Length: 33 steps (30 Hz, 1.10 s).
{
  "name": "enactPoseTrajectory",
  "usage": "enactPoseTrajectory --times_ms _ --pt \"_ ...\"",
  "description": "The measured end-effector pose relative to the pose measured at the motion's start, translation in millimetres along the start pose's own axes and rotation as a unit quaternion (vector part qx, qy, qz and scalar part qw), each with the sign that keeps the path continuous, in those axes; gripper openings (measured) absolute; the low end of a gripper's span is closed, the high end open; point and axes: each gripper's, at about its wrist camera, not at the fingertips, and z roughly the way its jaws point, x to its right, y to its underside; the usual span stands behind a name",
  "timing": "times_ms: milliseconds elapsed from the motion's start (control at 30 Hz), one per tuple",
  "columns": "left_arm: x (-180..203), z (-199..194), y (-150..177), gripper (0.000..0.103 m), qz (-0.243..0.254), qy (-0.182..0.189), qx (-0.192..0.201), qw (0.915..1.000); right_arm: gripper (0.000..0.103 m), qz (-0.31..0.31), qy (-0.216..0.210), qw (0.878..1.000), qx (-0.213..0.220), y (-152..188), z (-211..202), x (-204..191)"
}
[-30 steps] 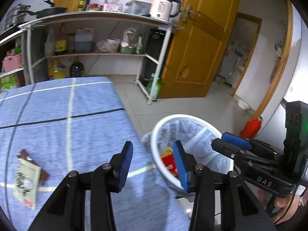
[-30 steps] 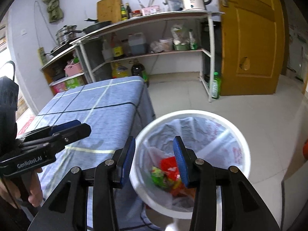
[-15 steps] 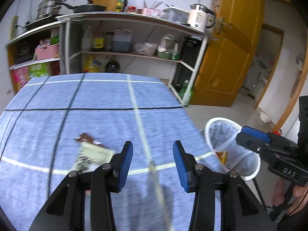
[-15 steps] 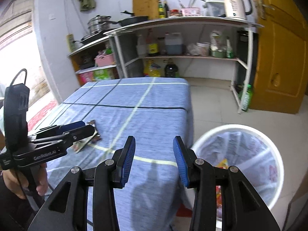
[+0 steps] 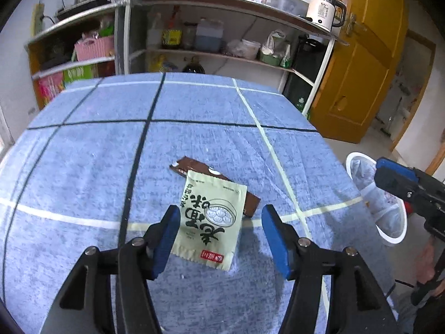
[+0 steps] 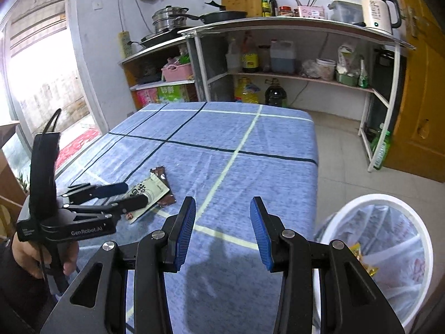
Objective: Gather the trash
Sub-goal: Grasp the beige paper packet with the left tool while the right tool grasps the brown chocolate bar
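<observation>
A pale green sachet point(image 5: 211, 220) lies on the blue checked tablecloth point(image 5: 194, 144), overlapping a brown wrapper point(image 5: 200, 168). My left gripper point(image 5: 219, 233) is open and empty, its blue pads on either side of the sachet just above the cloth. The sachet point(image 6: 146, 193) and the left gripper point(image 6: 125, 193) also show in the right wrist view. My right gripper point(image 6: 222, 231) is open and empty, above the table's right edge. A white bin point(image 6: 417, 222) lined with a plastic bag, holding wrappers, stands on the floor to the right of the table; it also shows in the left wrist view point(image 5: 358, 157).
A metal shelf rack point(image 6: 278, 27) with pots, bottles and a white kettle point(image 6: 375, 8) stands behind the table. A yellow wooden door point(image 5: 361, 69) is at the right. A green bottle point(image 6: 381, 150) stands on the tiled floor by the rack.
Both grippers have swung left from over the bin to the table. My left gripper has moved in to straddle the green sachet. Both stay open.
</observation>
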Motion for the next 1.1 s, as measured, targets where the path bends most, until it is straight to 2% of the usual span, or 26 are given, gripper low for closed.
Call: enactPoseTrajectory --times_ms 267,433,500,567,600,633,733,1100 --pt "-4.3 9.4 0.1 0.066 0.006 -0.031 -0.032 0.999 0.042 -0.009 -0.012 1.0 -0.008 -4.0 13.4 -9.9" --pt "11.1 15.5 3.3 0.065 0.062 -0.072 -0.047 0.9944 0.042 -0.016 -0.016 1.0 -0.013 -6.8 20.5 -15.8" --pt "11.2 13.9 4.1 0.061 0.064 -0.069 -0.046 0.9945 0.042 -0.019 -0.018 1.0 -0.014 -8.7 22.5 -19.5" --pt "7.8 11.5 4.1 0.044 0.061 -0.076 -0.042 0.9943 0.042 -0.022 -0.019 0.999 -0.016 -10.2 24.0 -22.7" --pt "5.2 9.8 4.2 0.029 0.058 -0.079 -0.039 0.9944 0.042 -0.024 -0.02 0.999 -0.018 -11.0 25.0 -24.4" --pt "2.5 9.0 4.0 0.022 0.054 -0.081 -0.038 0.9945 0.042 -0.027 -0.02 0.999 -0.02 -11.9 26.0 -26.6" --pt "-7.8 4.3 4.8 0.019 0.033 -0.072 -0.034 0.9963 0.042 -0.036 -0.021 0.999 -0.024 -13.9 29.0 -32.3" --pt "-32.3 -28.7 3.5 0.018 -0.021 -0.035 0.015 0.9991 0.042 -0.041 -0.035 0.996 -0.07 -14.3 65.0 -58.9"
